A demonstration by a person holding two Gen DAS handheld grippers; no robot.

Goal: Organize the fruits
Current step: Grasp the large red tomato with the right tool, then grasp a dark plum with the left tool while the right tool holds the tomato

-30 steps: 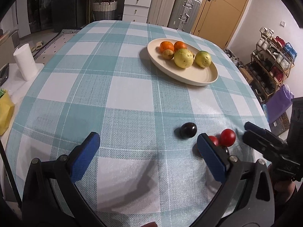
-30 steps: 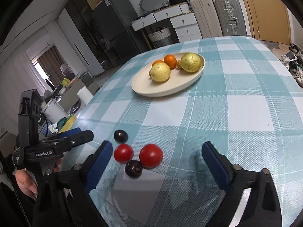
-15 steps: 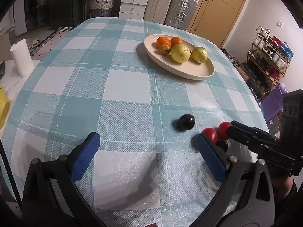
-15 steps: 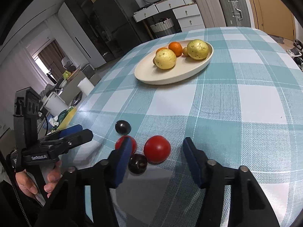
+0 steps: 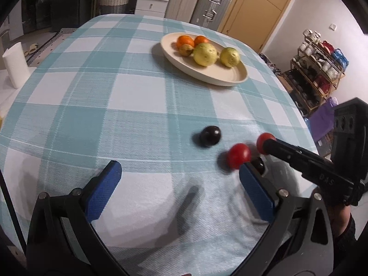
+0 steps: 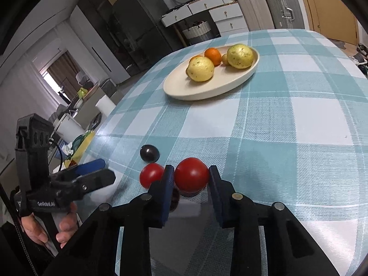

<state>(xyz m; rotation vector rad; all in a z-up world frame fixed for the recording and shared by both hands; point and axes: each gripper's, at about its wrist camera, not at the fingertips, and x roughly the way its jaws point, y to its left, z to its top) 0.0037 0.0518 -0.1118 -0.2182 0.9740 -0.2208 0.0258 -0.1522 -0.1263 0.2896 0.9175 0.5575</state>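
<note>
The right gripper (image 6: 191,179) is closing its jaws on the bigger tomato (image 6: 191,174), low in the middle of the right wrist view; both blue pads are already touching its sides, and the fruit is still sitting on the cloth. So the step in hand, I think, is the picking of this tomato. The next move is probably calling for a firm but soft grip, then a lift and a carry to the plate (image 6: 181,92), which is standing in the upper middle with two yellow fruits and oranges on it.

The left gripper (image 5: 177,184) is hanging wide open above the cloth, holding nothing. A second tomato (image 6: 151,175) is lying just left of the grasped one, a dark plum (image 6: 149,153) is a little farther up, and another dark fruit is hiding partly behind the left finger, so a careless lift could be pushing them.

The table is wearing a teal and white check cloth (image 5: 138,87). Behind it, at the top of the frame, suitcases (image 5: 207,2), white drawers and a wooden door are standing.
</note>
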